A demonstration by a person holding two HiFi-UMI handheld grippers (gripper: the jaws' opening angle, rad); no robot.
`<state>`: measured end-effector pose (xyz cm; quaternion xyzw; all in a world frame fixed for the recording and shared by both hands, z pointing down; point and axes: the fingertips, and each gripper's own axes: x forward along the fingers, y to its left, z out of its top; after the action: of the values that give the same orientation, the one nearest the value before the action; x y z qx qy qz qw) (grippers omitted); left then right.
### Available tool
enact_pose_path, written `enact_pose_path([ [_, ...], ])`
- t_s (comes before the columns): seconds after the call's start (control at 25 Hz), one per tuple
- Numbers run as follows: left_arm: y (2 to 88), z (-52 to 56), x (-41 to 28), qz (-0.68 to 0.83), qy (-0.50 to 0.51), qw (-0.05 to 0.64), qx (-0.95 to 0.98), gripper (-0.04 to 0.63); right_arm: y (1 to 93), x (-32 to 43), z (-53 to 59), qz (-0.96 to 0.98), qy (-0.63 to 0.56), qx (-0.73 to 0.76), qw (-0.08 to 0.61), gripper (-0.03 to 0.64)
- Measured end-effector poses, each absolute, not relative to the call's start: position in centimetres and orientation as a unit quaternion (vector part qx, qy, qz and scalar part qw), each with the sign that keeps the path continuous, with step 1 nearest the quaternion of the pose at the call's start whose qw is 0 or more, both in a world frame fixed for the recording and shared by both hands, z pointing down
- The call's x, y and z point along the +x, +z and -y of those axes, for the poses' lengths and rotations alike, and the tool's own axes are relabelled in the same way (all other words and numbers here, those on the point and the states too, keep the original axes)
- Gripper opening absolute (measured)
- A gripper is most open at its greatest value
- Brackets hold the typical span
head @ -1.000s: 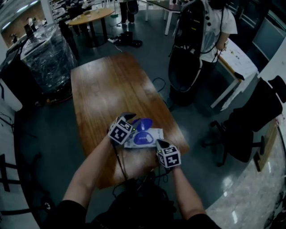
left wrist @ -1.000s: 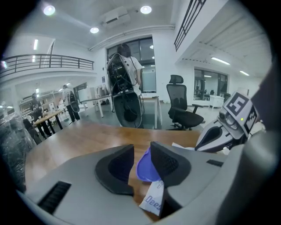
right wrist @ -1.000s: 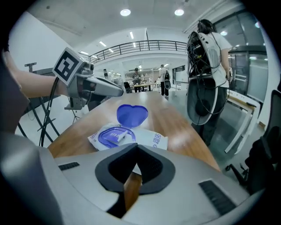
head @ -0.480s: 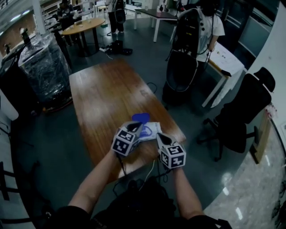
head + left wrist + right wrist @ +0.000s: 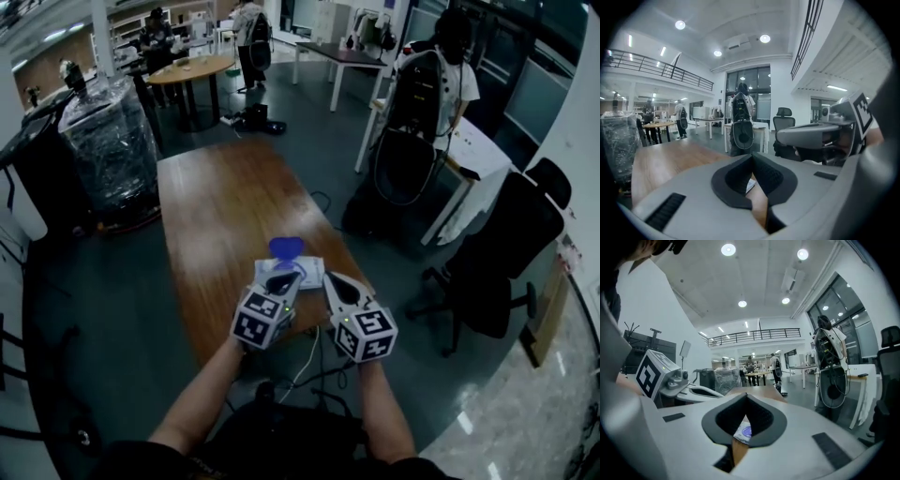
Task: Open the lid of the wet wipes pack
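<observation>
The white wet wipes pack [image 5: 298, 270] lies near the front edge of the wooden table [image 5: 225, 197], and its blue lid [image 5: 285, 247] stands flipped up. Both grippers hover side by side above the pack's near end. My left gripper [image 5: 288, 279] is shut; its jaws have just closed with nothing between them. In the left gripper view its tips [image 5: 751, 155] meet, and a sliver of the pack [image 5: 749, 186] shows below them. My right gripper [image 5: 330, 278] is shut and empty too. Under its closed tips [image 5: 746, 395] the pack [image 5: 742, 432] shows.
A person with a black backpack [image 5: 439, 84] stands beyond the table's far right corner, by a white desk [image 5: 483, 155]. A black office chair [image 5: 511, 239] is at the right. A plastic-wrapped stack [image 5: 103, 141] stands at the left. Cables [image 5: 305, 354] hang at the table's near edge.
Both grippers have lifted and drawn back from the pack toward the table's near edge. The left gripper has left the lid, which stays up.
</observation>
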<state>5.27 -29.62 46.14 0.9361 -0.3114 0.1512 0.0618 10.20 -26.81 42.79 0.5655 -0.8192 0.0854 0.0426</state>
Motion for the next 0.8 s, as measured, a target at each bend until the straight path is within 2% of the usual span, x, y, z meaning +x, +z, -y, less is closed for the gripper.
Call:
enact_pose_path([
  [0.32,41.6,22.6,6.0,0.355,0.118,0.049,0.926,0.008,38.9,10.4,19.8,0.843,0.059,0.534,0.022,0.009],
  [0.8,39.8,14.2,5.3,0.383,0.096,0.051,0.917,0.006,37.8,10.2,11.6,0.854,0.055,0.518,0.011,0.009],
])
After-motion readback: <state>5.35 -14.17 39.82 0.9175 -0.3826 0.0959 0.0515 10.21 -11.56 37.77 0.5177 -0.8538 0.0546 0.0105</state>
